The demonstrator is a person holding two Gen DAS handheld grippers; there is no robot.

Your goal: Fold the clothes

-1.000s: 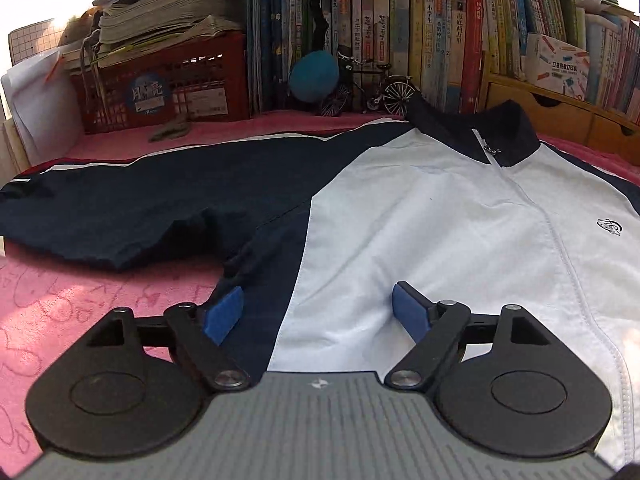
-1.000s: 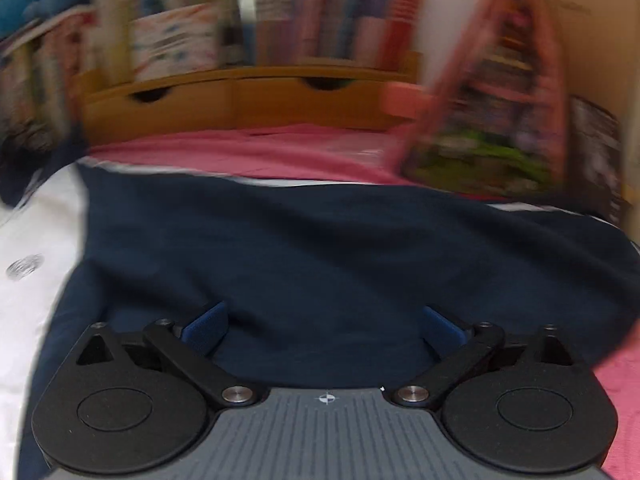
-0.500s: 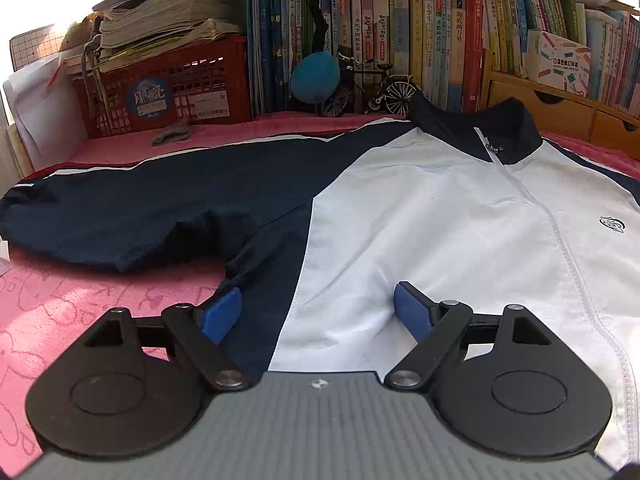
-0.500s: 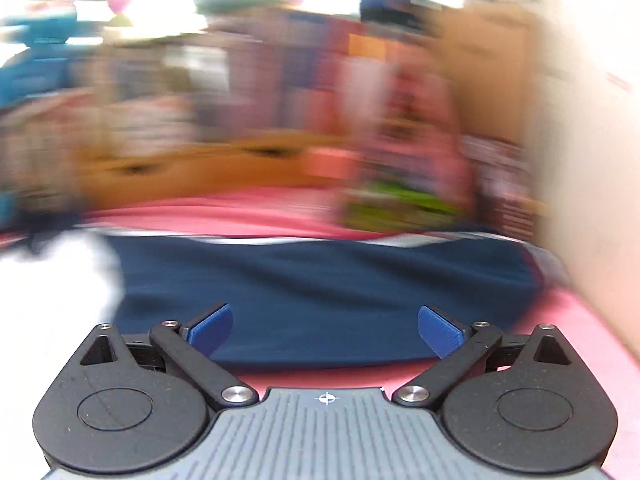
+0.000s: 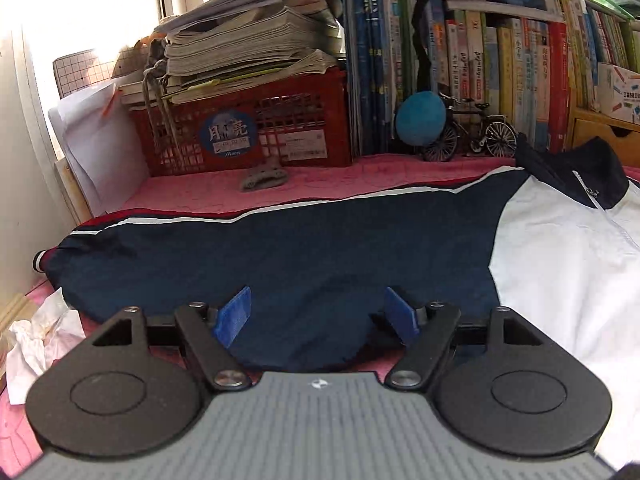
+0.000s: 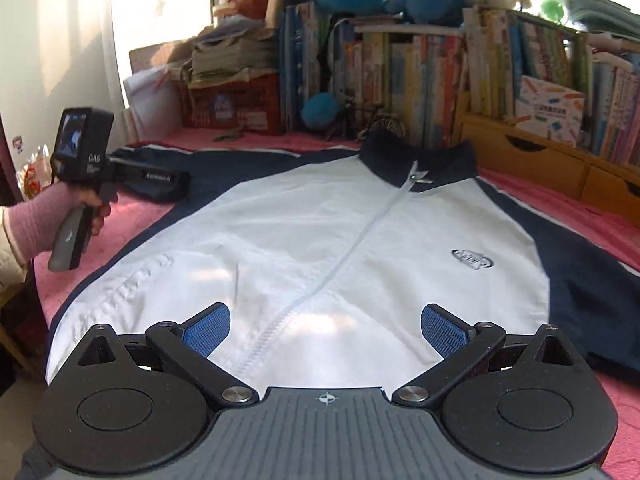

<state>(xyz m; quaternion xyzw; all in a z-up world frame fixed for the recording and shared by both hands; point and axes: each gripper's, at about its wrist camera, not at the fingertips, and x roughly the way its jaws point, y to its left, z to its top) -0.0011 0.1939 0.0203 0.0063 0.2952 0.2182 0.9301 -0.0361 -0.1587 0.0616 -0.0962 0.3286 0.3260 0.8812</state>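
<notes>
A zipped jacket [image 6: 320,220] lies flat, face up, on a pink bed cover [image 5: 200,192]; it has a white front, a navy collar and navy sleeves. In the left wrist view its navy left sleeve [image 5: 280,248] stretches out sideways. My left gripper [image 5: 318,312] hovers over that sleeve's near edge. Its jaws are closing, with cloth below them and nothing pinched. My right gripper [image 6: 326,330] stands open over the white front near the hem, astride the zip line. A hand in a pink sleeve [image 6: 48,216] holds the left tool at the left of the right wrist view.
A red crate [image 5: 248,132] stacked with papers, a row of books [image 5: 500,80], a blue plush ball [image 5: 420,118] and a model bicycle [image 5: 472,132] line the back. Wooden drawers [image 6: 540,156] stand at the back right. Crumpled tissue [image 5: 36,332] lies by the left edge.
The left gripper has moved left from the white front to the navy sleeve, and its jaws have narrowed. The right gripper has swung from the right sleeve to the jacket's middle.
</notes>
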